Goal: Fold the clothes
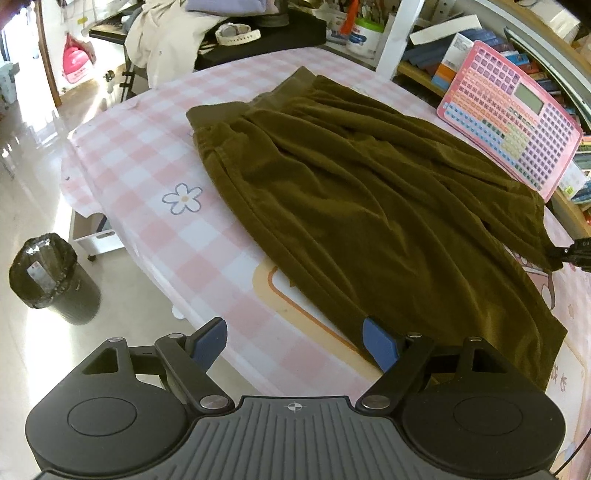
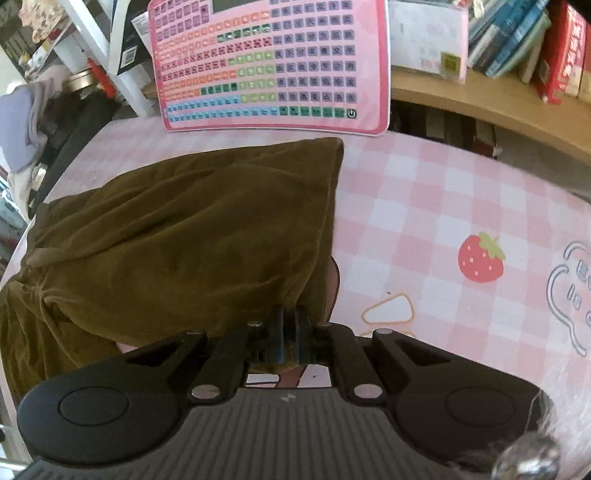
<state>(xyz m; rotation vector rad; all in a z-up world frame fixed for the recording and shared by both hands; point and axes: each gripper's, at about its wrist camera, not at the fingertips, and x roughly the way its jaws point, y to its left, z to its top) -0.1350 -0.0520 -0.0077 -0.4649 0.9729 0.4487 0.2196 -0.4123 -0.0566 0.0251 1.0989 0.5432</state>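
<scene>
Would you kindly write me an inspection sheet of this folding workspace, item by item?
Surface: table under a pink checked cloth printed with a flower and a strawberry.
Job's things: olive-brown garment spread flat, waistband at the far end, some wrinkles.
Clutter: pink button board propped at the table's far edge.
Grippers: left gripper open above the garment's near edge, nothing between its jaws; right gripper shut on a corner of the garment.
Cables: a thin dark line at the left wrist view's lower right corner, possibly a cable.
Surroundings: bin lined with a black bag on the floor, shelf of books, heaped clothes beyond the table.
</scene>
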